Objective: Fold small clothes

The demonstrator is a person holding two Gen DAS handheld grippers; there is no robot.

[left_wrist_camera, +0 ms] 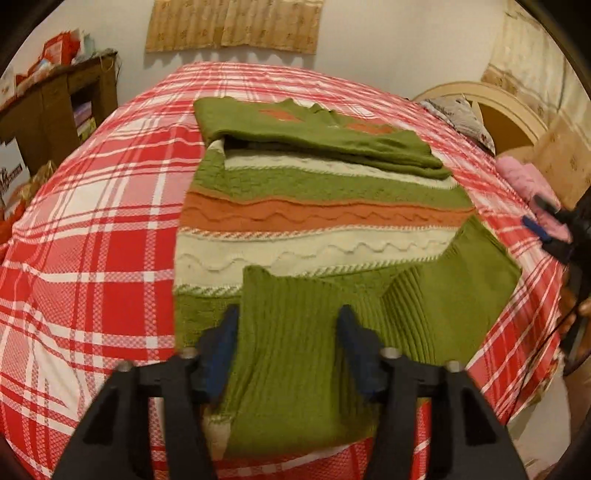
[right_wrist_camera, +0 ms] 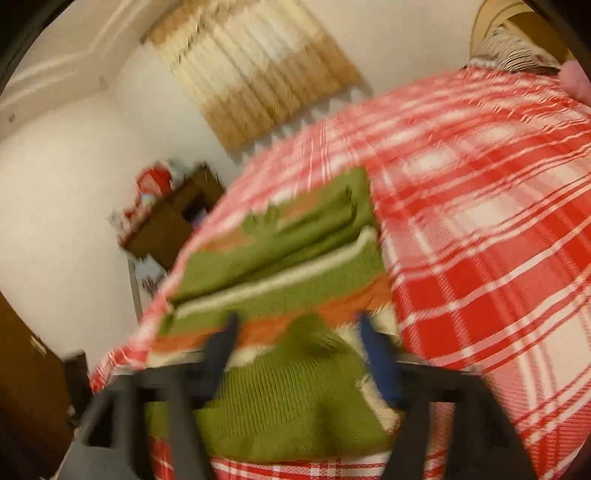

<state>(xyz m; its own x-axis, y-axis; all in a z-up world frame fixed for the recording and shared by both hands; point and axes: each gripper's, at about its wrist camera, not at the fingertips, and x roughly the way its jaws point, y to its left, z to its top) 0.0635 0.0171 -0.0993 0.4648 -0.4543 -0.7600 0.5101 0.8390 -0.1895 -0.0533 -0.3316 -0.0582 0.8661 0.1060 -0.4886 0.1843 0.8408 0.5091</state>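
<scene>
A green, orange and cream striped knit sweater (left_wrist_camera: 314, 214) lies flat on the red plaid bed (left_wrist_camera: 92, 240), with its far sleeves folded over the top. My left gripper (left_wrist_camera: 286, 317) is open just above the sweater's near green ribbed part (left_wrist_camera: 295, 332), holding nothing. My right gripper (right_wrist_camera: 297, 325) is open over the near green part of the sweater (right_wrist_camera: 280, 398); this view is blurred. The right gripper also shows at the right edge of the left wrist view (left_wrist_camera: 543, 218), beside the sweater.
A brown shelf (left_wrist_camera: 62, 107) with boxes stands left of the bed. A pink cloth (left_wrist_camera: 528, 184) and a cream headboard (left_wrist_camera: 491, 99) are at the right. A woven hanging (left_wrist_camera: 236, 26) is on the far wall.
</scene>
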